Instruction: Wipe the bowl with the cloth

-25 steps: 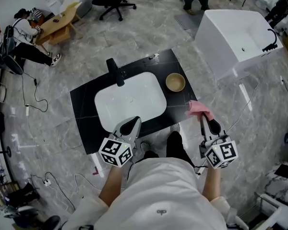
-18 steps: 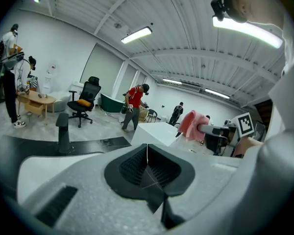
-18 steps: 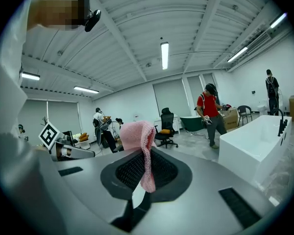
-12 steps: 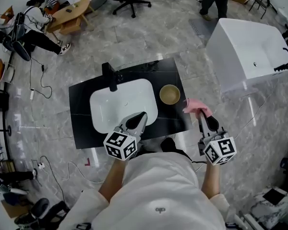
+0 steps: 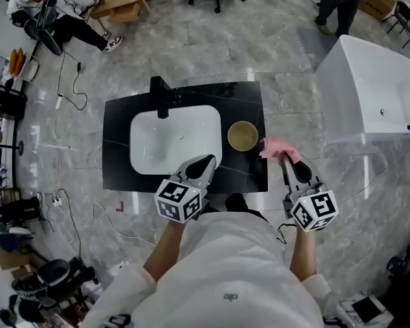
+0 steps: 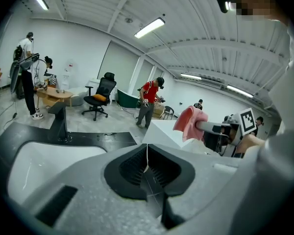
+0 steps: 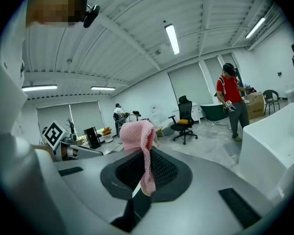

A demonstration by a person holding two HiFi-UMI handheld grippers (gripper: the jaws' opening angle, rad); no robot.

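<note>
A black countertop [image 5: 116, 149] on grey marble floor carries one white sink [image 5: 157, 142], one black faucet [image 5: 162, 94] and one tan bowl [image 5: 242, 136] near its right edge, seen from the head view. The pink cloth [image 5: 279, 149] hangs just beside the bowl's right rim, nearer than a second ago. The left gripper [image 5: 208, 160] has moved over the sink's front right corner.

The left gripper view shows that gripper's jaws pressed together with nothing between them.

In the right gripper view, the right gripper [image 7: 143, 180] pinches the single cloth, which drapes over its jaws. A person in a red shirt [image 7: 232, 102] stands beyond. The bowl appears in neither gripper view.
</note>
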